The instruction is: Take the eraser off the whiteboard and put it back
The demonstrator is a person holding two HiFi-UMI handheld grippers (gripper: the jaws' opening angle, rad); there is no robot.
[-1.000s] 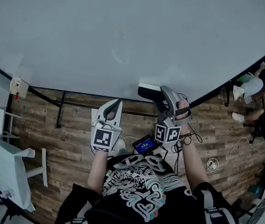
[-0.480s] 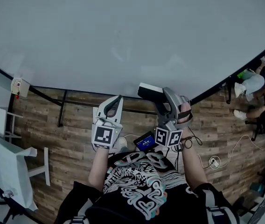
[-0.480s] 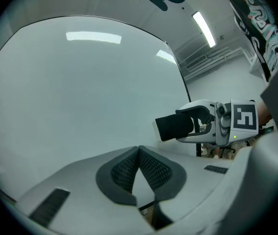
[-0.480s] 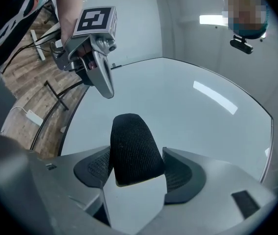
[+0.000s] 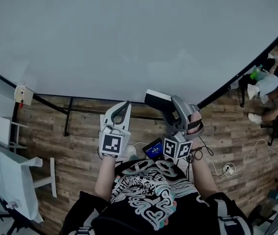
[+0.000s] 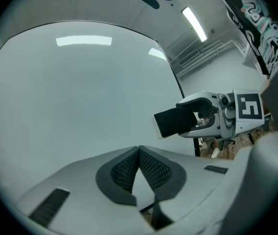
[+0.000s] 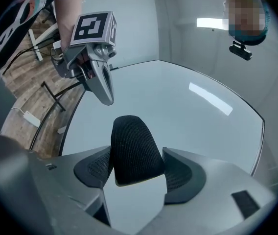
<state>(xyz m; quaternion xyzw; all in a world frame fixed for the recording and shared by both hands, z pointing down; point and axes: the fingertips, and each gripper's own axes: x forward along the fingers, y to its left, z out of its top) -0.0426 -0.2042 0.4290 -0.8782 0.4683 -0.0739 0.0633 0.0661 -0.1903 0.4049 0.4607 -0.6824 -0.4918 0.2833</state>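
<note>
The whiteboard fills the upper part of the head view, its black lower edge curving across. My right gripper is shut on the eraser, a white block with a black felt face, held just off the board's lower edge. In the right gripper view the felt of the eraser sits squeezed between the pads of the right gripper. My left gripper hangs beside it to the left with its tips together and nothing in them. The left gripper view shows the left gripper with pads touching, and the eraser to the right in front of the board.
Below the board lie a wood-plank floor and the black bars of the stand. A white table stands at the left. A small blue-lit screen and a cable with a power strip are near the person's body. People sit at the far right.
The right gripper has shifted a little upward along the board's lower edge with the eraser in it. The left gripper has barely moved. The head view has drifted slightly.
</note>
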